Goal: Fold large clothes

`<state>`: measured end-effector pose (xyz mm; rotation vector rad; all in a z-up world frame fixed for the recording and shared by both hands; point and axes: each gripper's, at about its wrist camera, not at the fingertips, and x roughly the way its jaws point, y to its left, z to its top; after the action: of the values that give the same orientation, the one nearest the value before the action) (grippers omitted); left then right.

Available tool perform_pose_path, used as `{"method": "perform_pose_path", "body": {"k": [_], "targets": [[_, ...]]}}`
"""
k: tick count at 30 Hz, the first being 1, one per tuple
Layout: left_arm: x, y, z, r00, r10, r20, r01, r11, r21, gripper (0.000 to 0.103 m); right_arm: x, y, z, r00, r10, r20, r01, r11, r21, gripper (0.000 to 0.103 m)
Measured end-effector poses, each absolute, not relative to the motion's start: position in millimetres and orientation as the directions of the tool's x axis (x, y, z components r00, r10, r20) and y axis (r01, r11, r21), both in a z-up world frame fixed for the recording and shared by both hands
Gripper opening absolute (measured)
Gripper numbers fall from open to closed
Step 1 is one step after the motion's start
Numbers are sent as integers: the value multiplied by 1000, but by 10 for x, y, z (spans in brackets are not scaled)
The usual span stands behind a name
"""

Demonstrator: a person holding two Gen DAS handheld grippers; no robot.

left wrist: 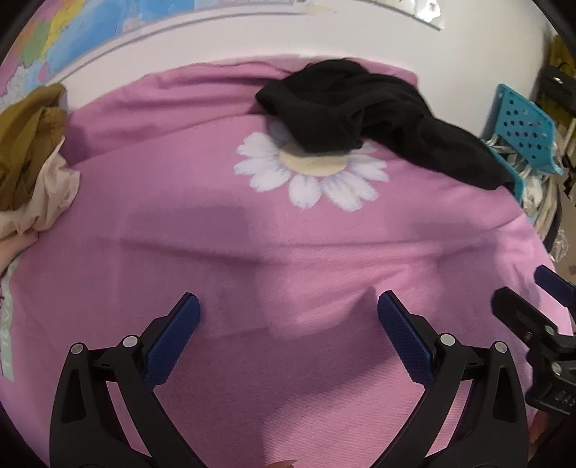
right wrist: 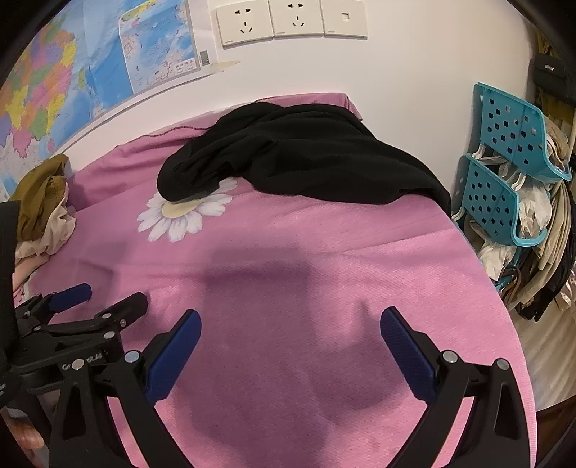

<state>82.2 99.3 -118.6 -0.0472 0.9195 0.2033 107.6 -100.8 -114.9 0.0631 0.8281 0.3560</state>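
A crumpled black garment lies at the far right of a pink cloth-covered surface, partly over a white daisy print. My left gripper hovers open over bare pink cloth, well short of the garment. My right gripper is open too, also over bare cloth. Each gripper shows in the other's view: the right gripper at the right edge, the left gripper at the lower left, both with fingers apart.
A heap of olive and cream clothes sits at the far left. Teal perforated baskets with hanging clothes stand beyond the right edge. A map and wall sockets cover the wall behind.
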Motion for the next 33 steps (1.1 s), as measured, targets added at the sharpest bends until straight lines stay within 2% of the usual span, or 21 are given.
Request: {"method": "perform_pose_path", "body": {"k": [15, 33], "targets": [[833, 969, -1197, 588, 178, -789, -200, 977, 71, 99, 1169, -945, -1304, 593, 260, -762, -245, 960, 138, 97], [839, 965, -1185, 586, 177, -791, -200, 977, 71, 99, 1172, -928, -1318, 592, 243, -769, -247, 962, 113, 98]]}}
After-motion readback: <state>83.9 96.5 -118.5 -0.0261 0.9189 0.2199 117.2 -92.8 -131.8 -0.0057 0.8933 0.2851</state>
